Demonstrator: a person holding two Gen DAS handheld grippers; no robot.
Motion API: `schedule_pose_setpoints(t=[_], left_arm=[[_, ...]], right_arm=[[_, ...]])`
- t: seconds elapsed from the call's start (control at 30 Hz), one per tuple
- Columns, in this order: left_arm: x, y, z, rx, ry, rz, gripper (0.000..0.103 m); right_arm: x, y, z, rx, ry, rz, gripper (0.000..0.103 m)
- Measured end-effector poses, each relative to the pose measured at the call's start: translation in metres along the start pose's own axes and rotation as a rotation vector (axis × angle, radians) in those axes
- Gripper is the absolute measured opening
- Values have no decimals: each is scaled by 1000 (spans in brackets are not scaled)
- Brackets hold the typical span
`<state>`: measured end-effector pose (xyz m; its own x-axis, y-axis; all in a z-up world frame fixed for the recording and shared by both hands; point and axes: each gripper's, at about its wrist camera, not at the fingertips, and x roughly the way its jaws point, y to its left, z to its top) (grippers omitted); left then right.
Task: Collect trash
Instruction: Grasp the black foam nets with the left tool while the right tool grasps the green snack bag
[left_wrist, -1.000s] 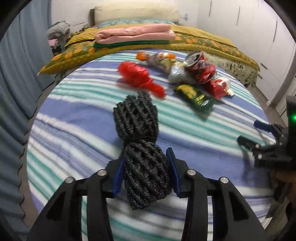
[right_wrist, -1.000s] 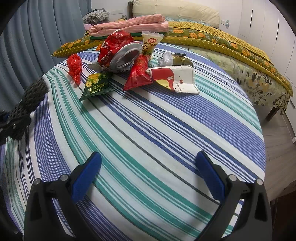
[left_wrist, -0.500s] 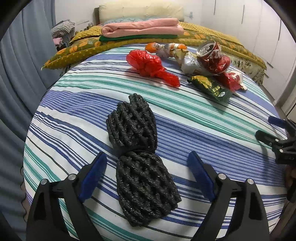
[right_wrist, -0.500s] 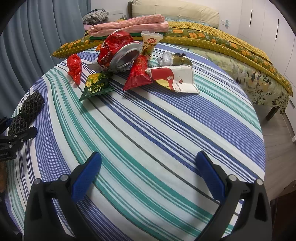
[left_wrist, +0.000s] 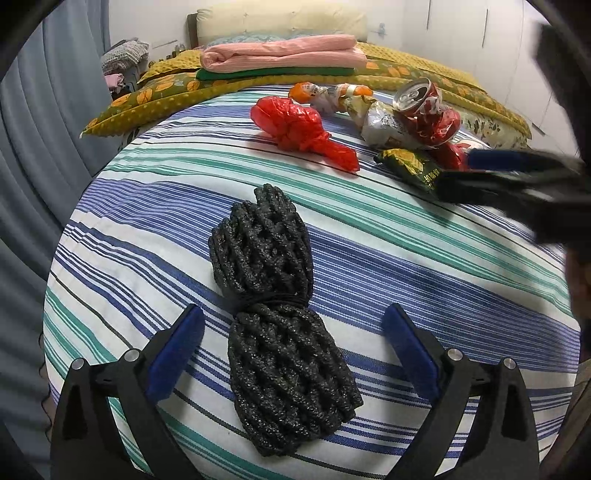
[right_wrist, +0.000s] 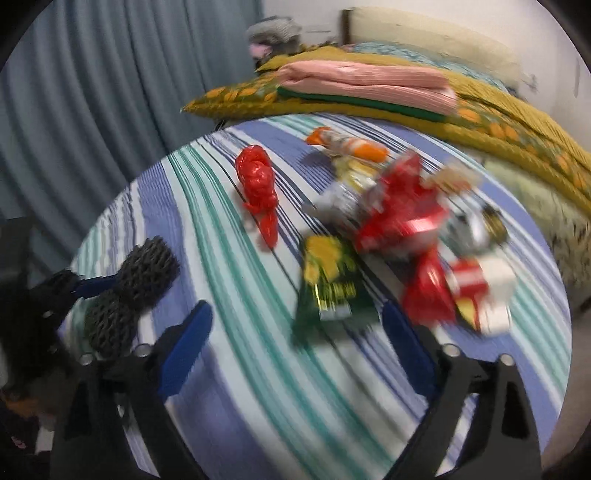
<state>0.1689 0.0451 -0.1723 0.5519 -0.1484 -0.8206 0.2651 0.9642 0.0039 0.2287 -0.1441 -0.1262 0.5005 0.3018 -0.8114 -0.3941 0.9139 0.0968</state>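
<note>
A black mesh foam bundle (left_wrist: 275, 306) tied at its middle lies on the striped round table (left_wrist: 406, 258), between the open jaws of my left gripper (left_wrist: 293, 350). Beyond it lie a red plastic bag (left_wrist: 295, 125), a green snack packet (left_wrist: 410, 166), a crushed red can (left_wrist: 428, 110) and other wrappers. My right gripper (right_wrist: 297, 347) is open and empty, just short of the green packet (right_wrist: 328, 284); it shows in the left wrist view (left_wrist: 498, 177) over the trash pile. The right wrist view is blurred. The bundle (right_wrist: 133, 291) and red bag (right_wrist: 258, 184) show there too.
A bed with a yellow patterned quilt (left_wrist: 155, 99) and folded pink and green cloths (left_wrist: 280, 59) stands behind the table. Grey-blue curtains (left_wrist: 40, 147) hang at the left. White cupboards (left_wrist: 498, 48) are at the right.
My left gripper has opened and let go of the black bundle, which now lies on the table. My right gripper has swung left and forward toward the trash pile.
</note>
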Motion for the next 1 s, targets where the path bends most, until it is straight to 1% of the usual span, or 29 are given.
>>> schedule_pose_setpoints(t=[0.03, 0.17, 0.2, 0.23, 0.27, 0.3, 0.37, 0.5, 0.63, 0.7, 0.77, 0.8, 0.87, 0.93, 1.0], left_arm=[[0, 0, 0, 0, 0, -1, 96], [0, 0, 0, -1, 0, -1, 96], [0, 0, 0, -1, 0, -3, 96], [0, 0, 0, -1, 1, -6, 96], [1, 0, 0, -1, 1, -7, 97], [1, 0, 1, -1, 1, -7, 97], [1, 0, 1, -1, 1, -8, 97], [1, 0, 1, -1, 1, -9, 97], [1, 0, 1, -1, 2, -9, 97], [1, -1, 1, -1, 2, -8, 97], [1, 0, 1, -1, 2, -9, 97], [1, -1, 1, 1, 2, -11, 97], [-1, 1, 0, 3, -1, -25, 97], [-8, 7, -6, 15, -1, -64, 97], [-19, 17, -18, 24, -1, -72, 97]], right_arm=[[10, -1, 5, -5, 21, -18, 76], [38, -12, 13, 1, 73, -80, 76], [42, -16, 13, 14, 85, -81, 70], [42, -22, 13, 49, 73, -68, 63], [38, -26, 11, 63, 70, -77, 57], [37, -28, 11, 75, 68, -73, 45], [31, -29, 6, 91, 72, -45, 43], [13, -13, -19, 58, 76, -45, 43], [-14, 13, -61, 41, 41, -83, 43], [-24, 19, -76, 58, 22, -97, 43], [-30, 18, -85, 84, 8, -106, 45], [-32, 17, -89, 99, 6, -105, 50], [-39, 12, -97, 137, 5, -93, 57], [-44, 9, -102, 141, 27, -79, 69], [-48, 9, -104, 124, 41, -77, 72]])
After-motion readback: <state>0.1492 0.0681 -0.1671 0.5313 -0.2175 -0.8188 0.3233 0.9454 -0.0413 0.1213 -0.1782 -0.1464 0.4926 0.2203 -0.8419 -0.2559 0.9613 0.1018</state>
